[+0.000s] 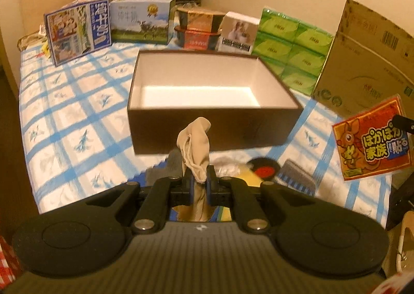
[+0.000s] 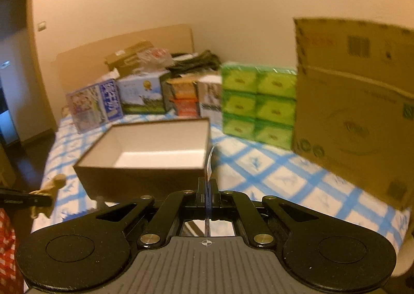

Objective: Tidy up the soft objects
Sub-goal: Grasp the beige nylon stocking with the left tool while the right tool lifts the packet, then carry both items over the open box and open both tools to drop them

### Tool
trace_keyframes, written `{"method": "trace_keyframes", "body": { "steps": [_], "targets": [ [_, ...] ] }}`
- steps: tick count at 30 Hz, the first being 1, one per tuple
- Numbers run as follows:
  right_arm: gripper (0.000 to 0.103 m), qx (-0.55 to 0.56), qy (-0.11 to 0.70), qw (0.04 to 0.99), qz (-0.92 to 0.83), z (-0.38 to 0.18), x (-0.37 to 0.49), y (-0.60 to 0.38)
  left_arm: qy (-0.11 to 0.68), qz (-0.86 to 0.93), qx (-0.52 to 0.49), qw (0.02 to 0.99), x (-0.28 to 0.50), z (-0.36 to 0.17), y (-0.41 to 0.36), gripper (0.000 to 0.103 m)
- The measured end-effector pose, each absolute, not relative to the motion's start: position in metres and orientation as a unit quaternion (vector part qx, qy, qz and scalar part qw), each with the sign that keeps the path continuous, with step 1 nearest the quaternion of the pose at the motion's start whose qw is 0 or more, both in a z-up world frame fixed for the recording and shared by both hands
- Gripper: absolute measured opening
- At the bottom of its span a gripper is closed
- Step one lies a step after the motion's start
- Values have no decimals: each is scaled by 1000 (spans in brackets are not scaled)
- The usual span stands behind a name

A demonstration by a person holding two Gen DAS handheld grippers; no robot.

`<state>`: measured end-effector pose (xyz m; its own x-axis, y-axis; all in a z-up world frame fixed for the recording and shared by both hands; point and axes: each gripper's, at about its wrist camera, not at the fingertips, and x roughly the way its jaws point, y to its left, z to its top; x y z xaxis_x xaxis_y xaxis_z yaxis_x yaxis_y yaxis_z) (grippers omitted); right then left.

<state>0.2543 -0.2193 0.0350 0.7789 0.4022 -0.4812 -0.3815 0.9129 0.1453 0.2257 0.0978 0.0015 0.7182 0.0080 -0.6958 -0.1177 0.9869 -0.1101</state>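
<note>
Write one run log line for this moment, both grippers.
left gripper: shut on beige cloth | right gripper: shut on orange packet | brown box: empty

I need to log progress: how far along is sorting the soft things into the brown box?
Nothing is stowed yet: the brown box shows only its bare white inside. In hand: the left tool is shut on a beige cloth, the right tool on an orange packet, both short of the box. Left: dropping both in, then the small items by the near wall.

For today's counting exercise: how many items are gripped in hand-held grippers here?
2: a beige cloth in the left hand-held gripper; an orange packet in the right hand-held gripper. None seems hidden.
</note>
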Motion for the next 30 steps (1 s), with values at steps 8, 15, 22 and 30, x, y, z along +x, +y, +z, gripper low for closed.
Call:
{"method": "trace_keyframes", "body": {
  "steps": [8, 15, 22, 30],
  "targets": [
    [0, 18, 212, 945, 248, 68, 285, -181, 359, 23, -68, 931, 274, 26, 99, 8],
    [0, 40, 183, 946, 266, 89, 333, -147, 365, 21, -70, 928, 331, 31, 105, 8],
    [0, 42, 196, 942, 268, 77, 390, -104, 387, 23, -73, 919, 389, 19, 114, 8],
    [0, 49, 250, 931, 263, 35, 439, -68, 419, 29, -80, 904, 439, -12, 121, 8]
  ]
}}
